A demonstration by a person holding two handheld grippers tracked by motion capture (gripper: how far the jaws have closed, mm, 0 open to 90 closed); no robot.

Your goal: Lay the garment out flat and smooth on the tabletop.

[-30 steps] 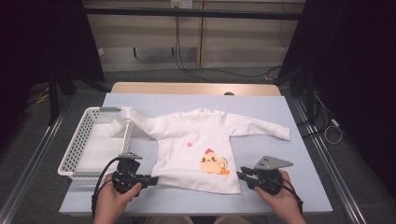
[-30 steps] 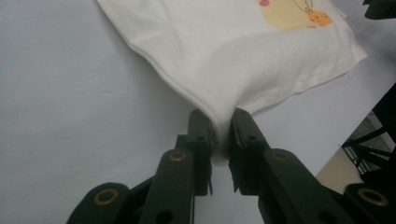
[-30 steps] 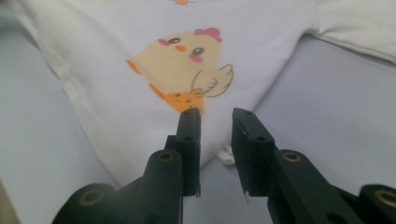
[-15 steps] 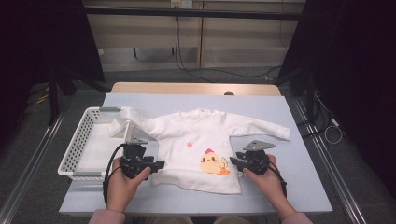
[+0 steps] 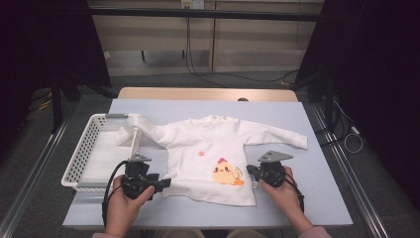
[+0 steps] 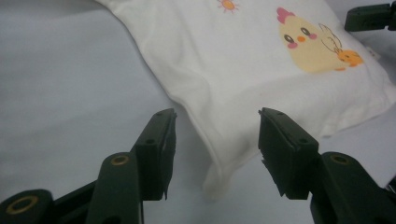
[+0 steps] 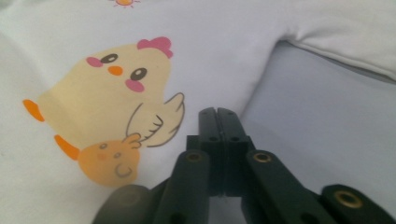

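In the high view, a small white long-sleeved cotton shirt (image 5: 213, 153) with a yellow chick print is spread flat on the pale blue table (image 5: 322, 198), its left sleeve draped over a white perforated plastic basket (image 5: 81, 153); the left gripper (image 5: 161, 184) is held at the near left hem, the right gripper (image 5: 251, 171) at the near right edge; in the left gripper view, the jaws have just been opening and are seen apart around the hem corner, not pressing it; in the right gripper view, the jaws are seen together over the shirt's edge, just closed; whether cloth is pinched cannot be told

Laboratory recording bay. Black curtains (image 5: 59, 44) flank the table (image 5: 307, 198). Loose cables (image 5: 198, 59) trail across the floor behind.
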